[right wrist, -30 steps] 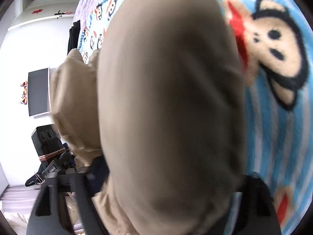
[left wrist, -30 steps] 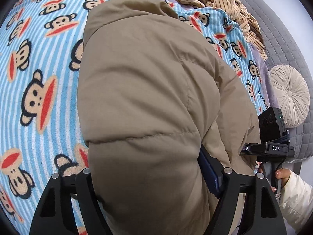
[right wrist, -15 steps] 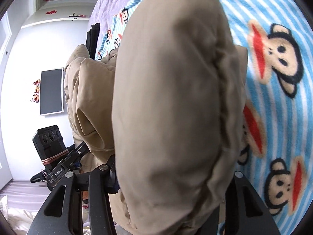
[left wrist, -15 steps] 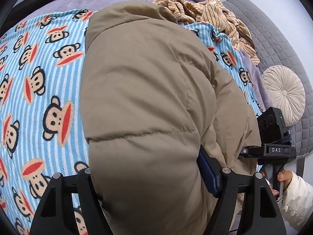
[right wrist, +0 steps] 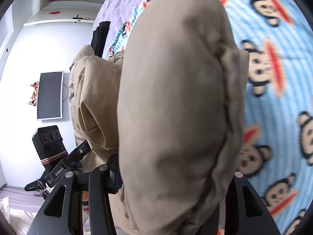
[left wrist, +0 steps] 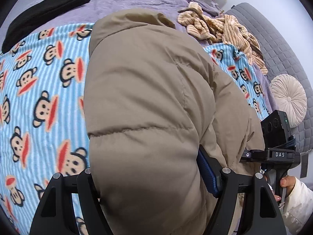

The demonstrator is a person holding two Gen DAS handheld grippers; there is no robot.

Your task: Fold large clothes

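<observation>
A puffy tan jacket (left wrist: 137, 107) lies on a bed and bulges up toward both cameras. My left gripper (left wrist: 149, 174) is shut on a thick padded fold of it, which fills the gap between the black fingers. My right gripper (right wrist: 173, 172) is likewise shut on another thick fold of the jacket (right wrist: 176, 98), lifted off the blanket. In the left wrist view, the right tool's camera block (left wrist: 275, 125) and a hand in a white sleeve (left wrist: 293, 195) sit at the jacket's right edge. The left tool's camera block (right wrist: 49, 143) shows at the lower left of the right wrist view.
A blue striped monkey-print blanket (left wrist: 39, 98) lies under the jacket, over a purple bedspread (left wrist: 127, 0). A black garment (left wrist: 45, 13) lies far left, a beige striped garment (left wrist: 225, 29) far right. A round cushion (left wrist: 287, 96) rests on a grey quilted surface (left wrist: 273, 45). A dark screen (right wrist: 50, 96) hangs on the wall.
Both grippers have risen and drawn back with the jacket, so more blanket, bedspread and the black garment show. The right jaws have narrowed on their fold.
</observation>
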